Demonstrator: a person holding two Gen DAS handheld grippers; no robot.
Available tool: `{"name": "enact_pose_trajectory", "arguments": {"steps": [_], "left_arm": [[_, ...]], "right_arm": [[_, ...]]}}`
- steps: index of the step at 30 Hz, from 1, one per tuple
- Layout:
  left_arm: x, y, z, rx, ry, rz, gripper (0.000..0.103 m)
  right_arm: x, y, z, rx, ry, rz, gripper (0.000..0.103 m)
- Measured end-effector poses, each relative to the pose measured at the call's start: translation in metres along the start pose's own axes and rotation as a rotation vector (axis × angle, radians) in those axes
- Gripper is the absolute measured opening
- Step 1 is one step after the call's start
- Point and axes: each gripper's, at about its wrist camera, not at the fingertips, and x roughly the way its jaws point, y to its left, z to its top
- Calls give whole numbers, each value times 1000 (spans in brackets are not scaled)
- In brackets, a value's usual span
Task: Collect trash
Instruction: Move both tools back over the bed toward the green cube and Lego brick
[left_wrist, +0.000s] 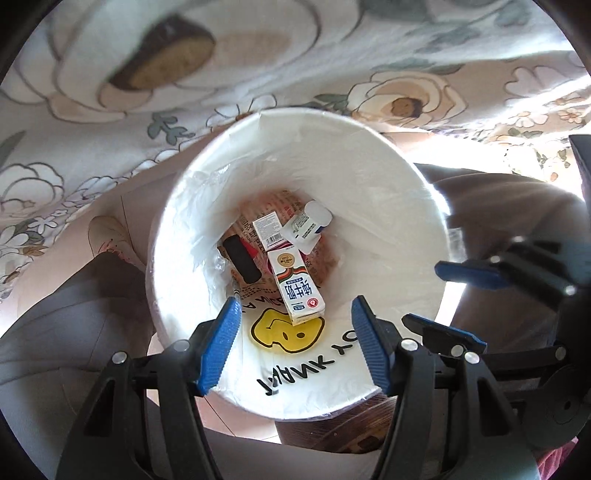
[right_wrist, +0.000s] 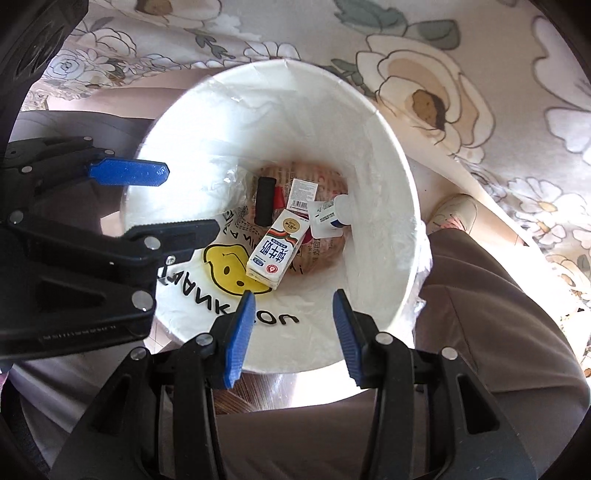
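Note:
A white bin (left_wrist: 295, 115) (right_wrist: 280, 63), lined with a plastic bag that bears a yellow smiley, stands below both grippers. At its bottom lie a white milk carton (left_wrist: 295, 284) (right_wrist: 279, 251), a black and red item (left_wrist: 242, 260) (right_wrist: 265, 201), a small white bottle (left_wrist: 308, 225) (right_wrist: 328, 216) and a barcoded box (left_wrist: 269, 230) (right_wrist: 303, 194). My left gripper (left_wrist: 295, 314) (right_wrist: 192, 197) hangs open above the bin's mouth, nothing between its blue pads. Beside it, my right gripper (right_wrist: 294, 299) (left_wrist: 421, 291) is open too and holds nothing.
A floral cloth (left_wrist: 332, 55) (right_wrist: 461, 74) drapes behind the bin. A person's trousered legs (left_wrist: 74, 314) (right_wrist: 480, 295) flank the bin on both sides, with a light shoe (left_wrist: 107, 232) (right_wrist: 454, 214) on the floor.

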Motion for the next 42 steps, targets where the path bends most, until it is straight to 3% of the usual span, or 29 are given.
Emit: {"name": "enact_pose_trajectory", "arguments": {"steps": [9, 16, 24, 26, 33, 42], "left_arm": [[-115, -22, -14, 70, -231, 21, 65], [-199, -39, -24, 140, -419, 58, 72], [-267, -29, -15, 197, -562, 111, 85], [-283, -24, -8, 202, -587, 117, 86], [-319, -23, 19, 289, -682, 144, 89], [-337, -28, 75, 424, -720, 173, 90]], "right_arm": [[-89, 7, -34, -39, -143, -27, 45], [-160, 9, -56, -68, -266, -64, 45], [-239, 1, -67, -63, -424, -79, 45], [-259, -4, -64, -51, -458, -63, 52], [-330, -19, -38, -9, -579, -37, 56], [-396, -36, 30, 0, -652, -45, 59]]}}
